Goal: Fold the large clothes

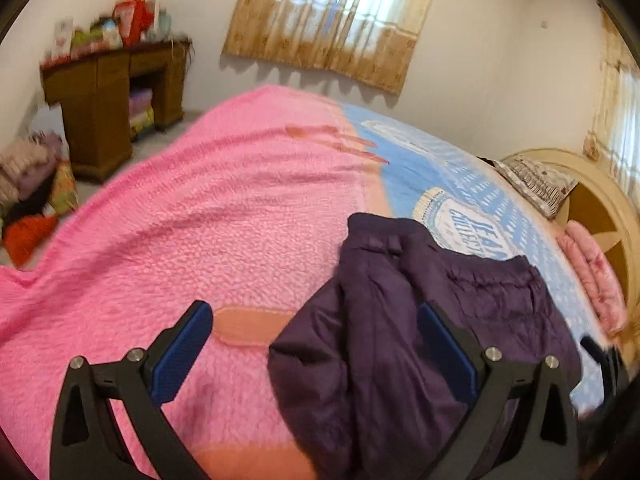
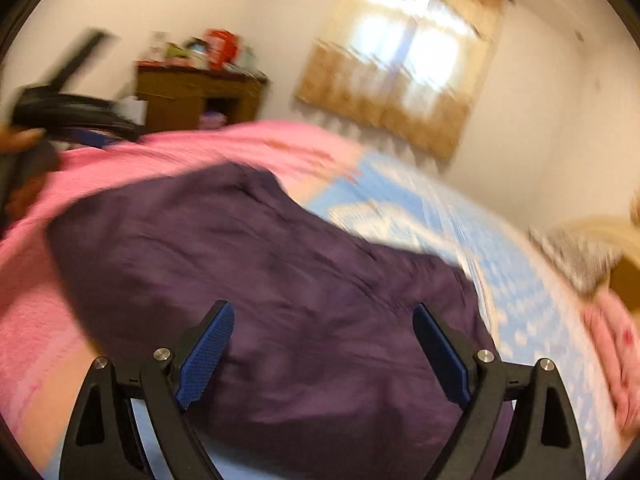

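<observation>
Bedroom walls, a curtained window (image 1: 336,20) and a brown wooden desk (image 1: 116,100) sit far ahead of both my tools. Below them spreads the bed, with a pink blanket (image 1: 200,220) and a blue patterned sheet (image 1: 460,184) beside it. From my left tool (image 1: 316,356), fingers spread wide apart and holding nothing, I see the dark purple jacket (image 1: 420,320) lying bunched on the bed; it is ahead and to the right, reaching in front of the right finger. My right tool (image 2: 324,356) is also wide apart and empty, hovering with the purple jacket directly beneath and ahead of it. That view is blurred. At its far left I make out the other tool.
</observation>
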Motion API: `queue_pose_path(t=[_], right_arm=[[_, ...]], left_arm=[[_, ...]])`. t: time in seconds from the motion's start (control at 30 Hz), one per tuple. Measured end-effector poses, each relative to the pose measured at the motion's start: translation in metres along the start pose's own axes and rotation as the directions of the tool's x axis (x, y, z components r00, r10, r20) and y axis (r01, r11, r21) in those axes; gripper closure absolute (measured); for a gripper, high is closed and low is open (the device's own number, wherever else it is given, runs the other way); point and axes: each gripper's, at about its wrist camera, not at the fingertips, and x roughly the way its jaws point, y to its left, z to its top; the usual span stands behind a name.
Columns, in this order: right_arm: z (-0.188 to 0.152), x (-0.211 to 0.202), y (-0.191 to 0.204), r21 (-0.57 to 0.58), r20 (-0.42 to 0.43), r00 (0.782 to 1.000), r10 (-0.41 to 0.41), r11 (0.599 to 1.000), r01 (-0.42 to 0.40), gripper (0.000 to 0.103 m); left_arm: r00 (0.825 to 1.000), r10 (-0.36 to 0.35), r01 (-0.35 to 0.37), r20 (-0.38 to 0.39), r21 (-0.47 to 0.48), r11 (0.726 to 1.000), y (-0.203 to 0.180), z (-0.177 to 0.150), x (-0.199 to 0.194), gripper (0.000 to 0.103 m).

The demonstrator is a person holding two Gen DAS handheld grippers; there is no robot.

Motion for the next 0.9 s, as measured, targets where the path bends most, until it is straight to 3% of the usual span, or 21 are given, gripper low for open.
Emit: queue_pose_path(t=[0.1,0.17,0.33,0.47,0.63,0.7,0.77,0.83,0.87,0.9], right_arm=[[0.008,-0.012,0.039,-0.079,0.048,0.995,0.083,0.994,-0.079,0.012],[0.011,-0.015,0.071,-0.161,0.061,0.99,0.131,0.98,-0.12,0.012],[0.01,-0.014,0.143,-0.353,0.076,0.977,0.197,0.922,-0.158,0.012],[0.013,0.0,0.171,-0.422,0.075,0.976,0.205,0.893,-0.155,0.012],[0.024,0.021,0.187,-0.447,0.055,0.974,0.218,0.878,-0.171,0.012],[0.027,0.031,0.196,-0.464,0.047,0.974,0.224,0.868,-0.177,0.014],[0.026,0.034,0.203,-0.475,0.033,0.969,0.243,0.857,-0.199,0.027],[0.023,0.036,0.205,-0.484,0.024,0.966,0.257,0.849,-0.214,0.035],[0.022,0.037,0.206,-0.485,0.025,0.965,0.259,0.848,-0.215,0.041],[0.022,0.038,0.206,-0.484,0.022,0.965,0.262,0.848,-0.219,0.045]], left_arm=[[0.994,-0.09,0.085,-0.065,-0.078,0.993,0.01,0.008,0.025,0.0],[0.978,-0.167,0.152,-0.124,-0.119,0.981,0.011,0.011,0.045,0.0],[0.961,-0.206,0.182,-0.184,-0.135,0.974,0.008,0.023,0.084,0.0],[0.924,-0.282,0.253,-0.258,-0.143,0.957,0.006,0.034,0.104,0.0],[0.873,-0.373,0.333,-0.315,-0.175,0.926,0.006,0.044,0.129,0.002],[0.834,-0.435,0.378,-0.34,-0.221,0.899,0.009,0.043,0.141,0.006],[0.795,-0.488,0.414,-0.361,-0.265,0.871,0.01,0.042,0.151,0.008],[0.785,-0.516,0.446,-0.341,-0.267,0.854,0.008,0.042,0.153,0.017],[0.774,-0.53,0.46,-0.346,-0.266,0.847,0.006,0.042,0.153,0.03],[0.743,-0.566,0.494,-0.359,-0.276,0.824,0.003,0.041,0.156,0.047]])
